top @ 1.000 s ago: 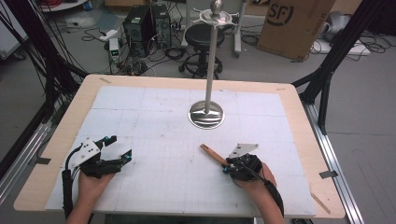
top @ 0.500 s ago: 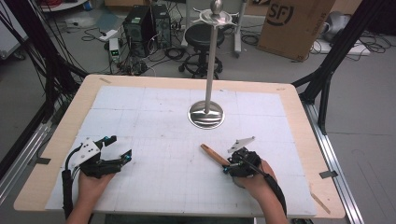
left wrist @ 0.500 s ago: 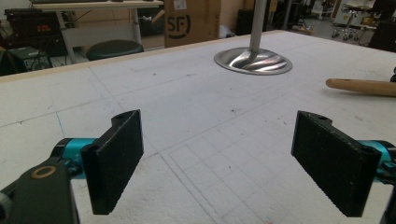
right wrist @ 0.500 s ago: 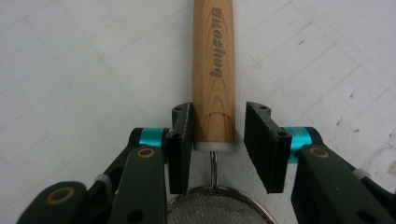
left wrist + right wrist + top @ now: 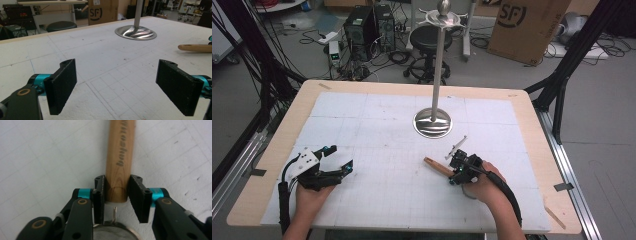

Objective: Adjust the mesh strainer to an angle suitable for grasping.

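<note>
— Slippage is the worry. The right gripper (image 5: 117,195) has its jaws clamped on the wooden handle (image 5: 119,157) of a small strainer (image 5: 115,232), right at the end where wood meets wire.

— Where is it?

— Low over the white mat (image 5: 377,120), near the person's edge, handle pointing toward the left gripper (image 5: 339,159). That one hangs wide open, holding nothing.

— So what might fail?

— The handle is round and smooth; gripped at one end, it could twist or swing in the pads. If it is bound for the metal stand (image 5: 432,122), a swinging handle may knock the pole.
</note>
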The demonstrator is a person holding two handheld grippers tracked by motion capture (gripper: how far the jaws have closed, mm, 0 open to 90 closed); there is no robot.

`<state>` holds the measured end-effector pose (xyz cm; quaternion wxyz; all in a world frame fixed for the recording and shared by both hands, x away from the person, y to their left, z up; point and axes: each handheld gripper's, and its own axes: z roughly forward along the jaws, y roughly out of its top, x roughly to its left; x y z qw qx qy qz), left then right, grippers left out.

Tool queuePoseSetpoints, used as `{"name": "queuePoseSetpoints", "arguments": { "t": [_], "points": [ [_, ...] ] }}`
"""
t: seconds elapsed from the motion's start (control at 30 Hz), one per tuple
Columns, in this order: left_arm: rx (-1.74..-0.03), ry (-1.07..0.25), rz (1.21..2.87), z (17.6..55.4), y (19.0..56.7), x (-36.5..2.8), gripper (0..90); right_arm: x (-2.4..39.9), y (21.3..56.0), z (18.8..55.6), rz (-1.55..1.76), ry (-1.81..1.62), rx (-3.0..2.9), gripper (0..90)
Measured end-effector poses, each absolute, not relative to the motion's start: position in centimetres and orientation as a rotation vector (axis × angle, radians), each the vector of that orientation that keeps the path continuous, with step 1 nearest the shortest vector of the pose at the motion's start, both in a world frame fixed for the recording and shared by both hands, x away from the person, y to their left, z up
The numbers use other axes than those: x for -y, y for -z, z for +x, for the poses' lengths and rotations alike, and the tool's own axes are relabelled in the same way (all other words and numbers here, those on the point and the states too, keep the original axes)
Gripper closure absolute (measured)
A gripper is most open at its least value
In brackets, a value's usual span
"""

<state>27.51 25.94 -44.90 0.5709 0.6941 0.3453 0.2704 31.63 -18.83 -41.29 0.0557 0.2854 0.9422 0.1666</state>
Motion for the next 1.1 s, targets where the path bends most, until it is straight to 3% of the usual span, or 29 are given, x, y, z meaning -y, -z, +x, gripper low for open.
{"name": "queuePoseSetpoints", "arguments": {
  "t": [1.1],
  "points": [
    [-0.800, -0.641, 1.628, 27.4, 44.9, -25.9, 17.4, 23.3, 39.5, 29.4, 0.757, -1.442, -2.429, 67.8]
  ]
}}
